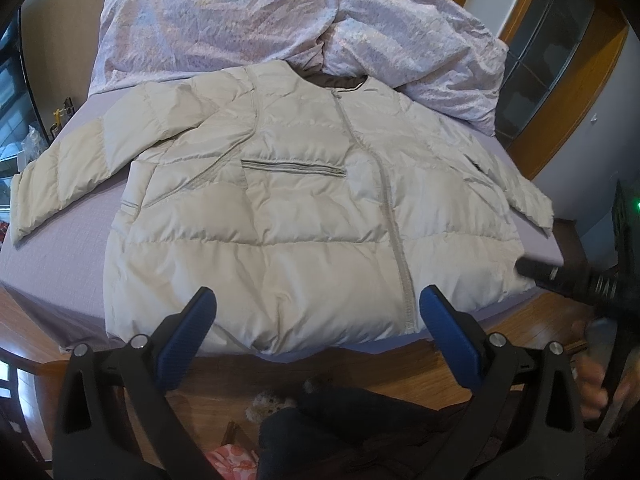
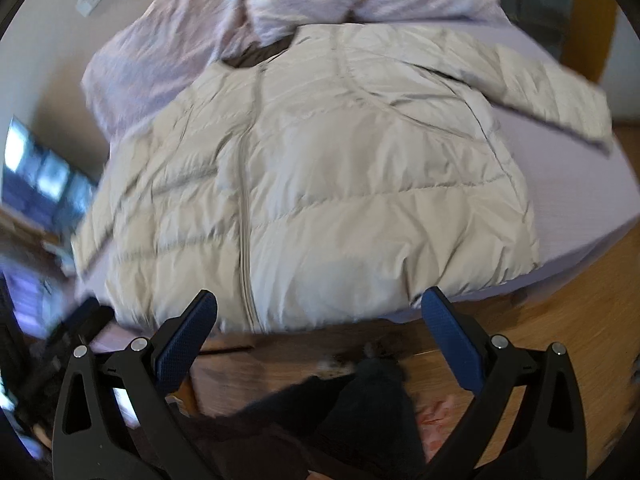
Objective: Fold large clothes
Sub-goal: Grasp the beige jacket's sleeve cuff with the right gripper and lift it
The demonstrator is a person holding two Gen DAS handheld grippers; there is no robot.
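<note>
A cream quilted puffer jacket [image 1: 288,208] lies flat, front up and zipped, on a lilac bed [image 1: 60,264], with both sleeves spread out. Its hem hangs near the bed's front edge. My left gripper [image 1: 318,300] is open and empty, hovering just above the hem left of the zip. The right wrist view shows the same jacket [image 2: 340,184], somewhat blurred. My right gripper [image 2: 320,304] is open and empty over the hem right of the zip. The right gripper also shows in the left wrist view as a dark blurred shape [image 1: 560,276] by the jacket's right hem corner.
A crumpled lilac duvet [image 1: 280,20] is piled at the head of the bed behind the jacket. A wooden bed frame [image 1: 400,364] and wood floor lie below the front edge. Dark clothing and a small plush toy [image 1: 268,402] are on the floor.
</note>
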